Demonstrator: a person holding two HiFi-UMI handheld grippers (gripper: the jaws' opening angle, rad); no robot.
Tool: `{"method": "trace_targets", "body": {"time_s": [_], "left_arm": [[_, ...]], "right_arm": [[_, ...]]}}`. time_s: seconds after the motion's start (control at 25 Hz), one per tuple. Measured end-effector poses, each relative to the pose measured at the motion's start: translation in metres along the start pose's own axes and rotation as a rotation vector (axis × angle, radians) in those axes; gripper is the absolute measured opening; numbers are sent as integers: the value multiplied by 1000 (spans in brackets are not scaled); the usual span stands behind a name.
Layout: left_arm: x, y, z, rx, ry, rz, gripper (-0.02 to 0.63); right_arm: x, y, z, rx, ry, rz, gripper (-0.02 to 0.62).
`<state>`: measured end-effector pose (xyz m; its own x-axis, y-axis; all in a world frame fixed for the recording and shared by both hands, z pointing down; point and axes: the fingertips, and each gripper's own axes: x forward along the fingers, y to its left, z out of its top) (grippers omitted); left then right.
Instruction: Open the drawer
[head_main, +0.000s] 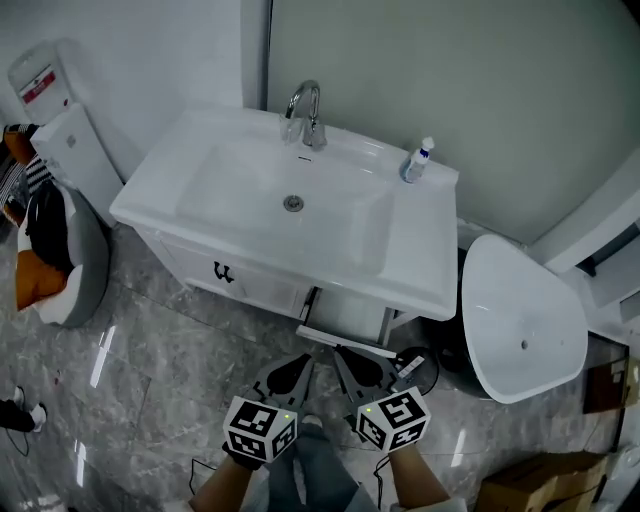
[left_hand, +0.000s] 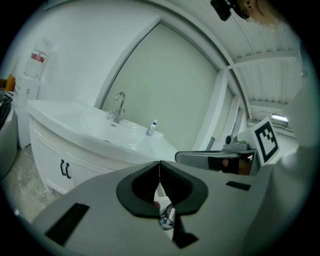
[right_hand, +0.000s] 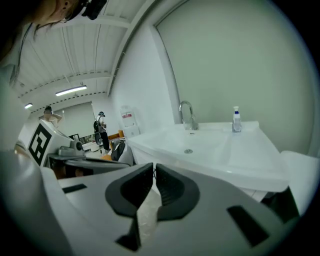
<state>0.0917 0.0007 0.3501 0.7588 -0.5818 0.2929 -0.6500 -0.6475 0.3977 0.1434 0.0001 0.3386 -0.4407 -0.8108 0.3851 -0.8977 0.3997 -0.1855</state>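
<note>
The white vanity (head_main: 420, 270) has a drawer (head_main: 345, 340) under its right half, pulled out a little with its white front toward me. Both grippers hang in front of it, close to my body and apart from the drawer. My left gripper (head_main: 300, 362) is shut with nothing between its pads; in the left gripper view its tips (left_hand: 159, 165) meet in front of the vanity (left_hand: 75, 150). My right gripper (head_main: 345, 357) is shut too and holds nothing; in the right gripper view its tips (right_hand: 154, 167) point at the basin (right_hand: 200, 145).
Two cabinet doors with black handles (head_main: 224, 272) sit left of the drawer. A tap (head_main: 305, 115) and a small bottle (head_main: 417, 162) stand on the basin top. A white oval fixture (head_main: 520, 320) stands at the right, a bin (head_main: 60, 260) at the left. The floor is grey marble tile (head_main: 170, 380).
</note>
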Motion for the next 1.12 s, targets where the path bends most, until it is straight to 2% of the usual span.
{"method": "trace_targets", "body": {"time_s": [0.2,0.36,0.52,0.68,0.88,1.12], "left_arm": [[-6,-39,39,47,-54,-19,17],[-13,-75,66,130,-79,-37,17],[-22,-102,79,169,-83,-39,17],[-32,-124,90,211,-87,-56,17],[-40,-140,109,232,-102,-84,17],[-49,-143,126,219,-132,-107,17]], "right_arm": [[-39,6,42,-16,-84,2,25],[-71,8,69,-12,-134,7,17],[-95,9,83,-7,-132,9,11],[-116,17,95,3,-140,57,11],[-136,25,114,32,-192,108,11],[-145,31,132,27,-224,96,9]]}}
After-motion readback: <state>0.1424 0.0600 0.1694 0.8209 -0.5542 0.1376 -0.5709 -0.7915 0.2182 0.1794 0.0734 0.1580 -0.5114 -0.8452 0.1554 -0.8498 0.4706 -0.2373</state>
